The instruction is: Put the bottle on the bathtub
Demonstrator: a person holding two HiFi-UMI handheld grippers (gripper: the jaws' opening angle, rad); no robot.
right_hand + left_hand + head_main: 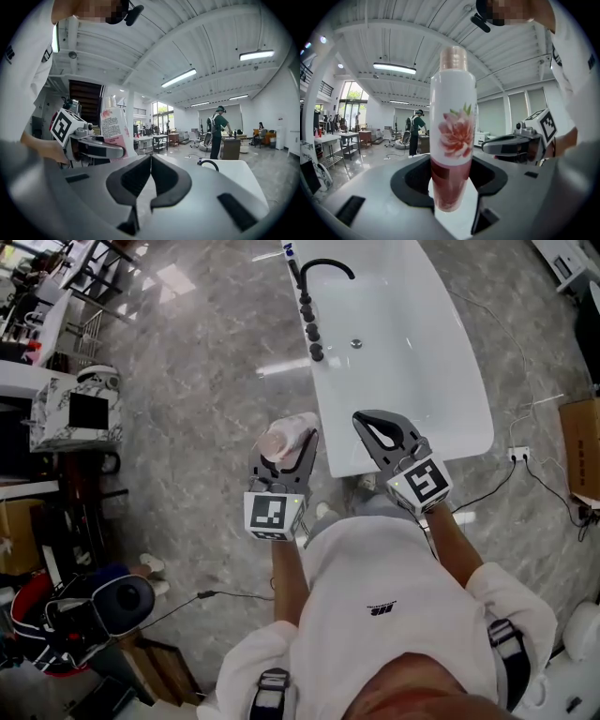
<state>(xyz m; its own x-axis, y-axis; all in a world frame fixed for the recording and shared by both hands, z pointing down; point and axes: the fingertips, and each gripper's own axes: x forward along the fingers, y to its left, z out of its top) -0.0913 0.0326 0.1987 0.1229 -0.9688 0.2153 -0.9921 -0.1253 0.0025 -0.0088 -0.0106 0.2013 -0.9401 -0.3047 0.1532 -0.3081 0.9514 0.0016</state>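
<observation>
A tall white bottle with a pink flower print and a rose-gold cap stands upright between the jaws of my left gripper, which is shut on its lower part. In the head view the bottle shows from above, held by the left gripper just left of the near end of the white bathtub. My right gripper hovers over the tub's near rim, its jaws closed together and empty. The right gripper view shows its jaws meeting at the tips, with the bottle to the left.
A black faucet and a row of black knobs sit on the bathtub's left rim. A power strip with cables lies on the marble floor at right, a cardboard box beyond. Shelves and a black bag crowd the left.
</observation>
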